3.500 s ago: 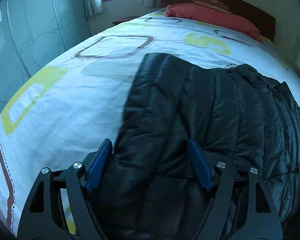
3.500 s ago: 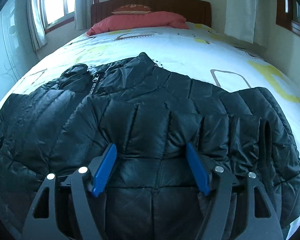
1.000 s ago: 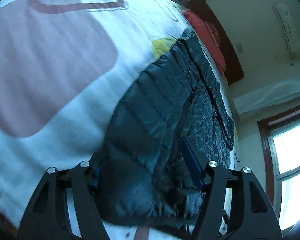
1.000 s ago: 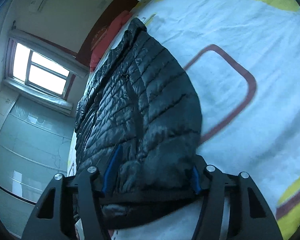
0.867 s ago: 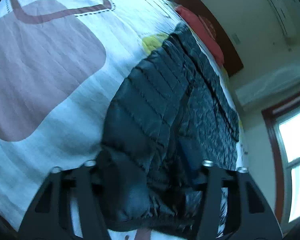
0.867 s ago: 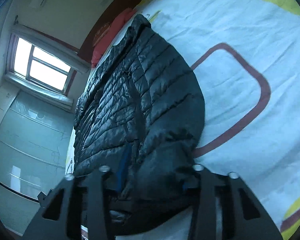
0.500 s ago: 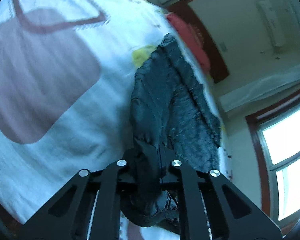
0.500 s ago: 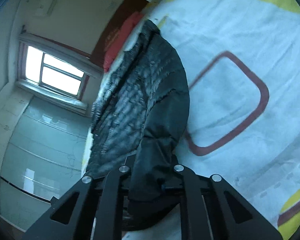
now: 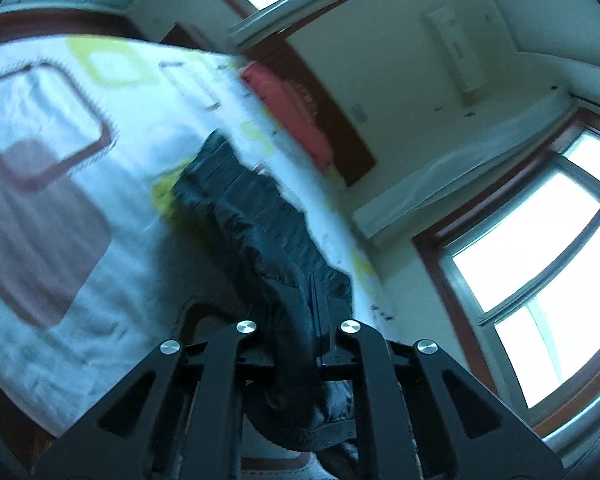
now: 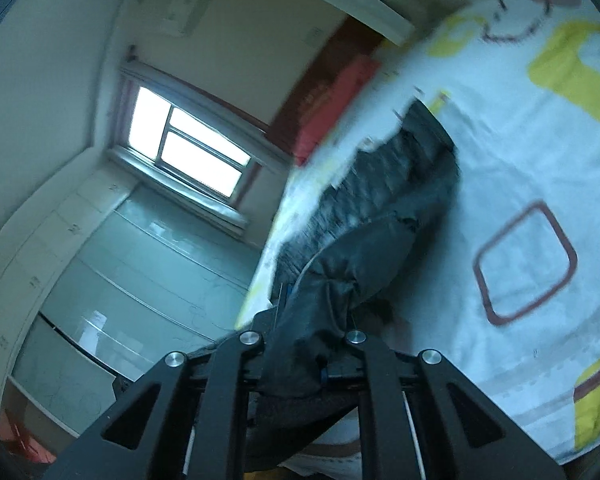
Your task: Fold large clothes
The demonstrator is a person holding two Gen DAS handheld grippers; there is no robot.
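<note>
Left wrist view: the left gripper [image 9: 312, 320] has its two black fingers drawn together, pinching a bunched fold of the black quilted puffer jacket [image 9: 252, 216] at its near hem. From the grip the jacket runs away across the white bedspread printed with brown and yellow-green rounded squares [image 9: 52, 280], its near end raised clear of the cover and its far end lying toward the head of the bed. Part of the hem hangs below the fingers. A red pillow [image 9: 288, 112] lies at the head end against the dark wooden headboard [image 9: 340, 132]. A bright window with a brown frame [image 9: 540, 280] fills the right side of this view.

Right wrist view: the right gripper [image 10: 308, 340] likewise has its fingers closed on a gathered fold of the jacket [image 10: 380, 200], and the cloth rises from the bedspread [image 10: 520, 200] toward the grip. The bedspread's near edge runs below the gripper. The pillow [image 10: 336, 104] sits at the far end of the bed. The picture is blurred.
</note>
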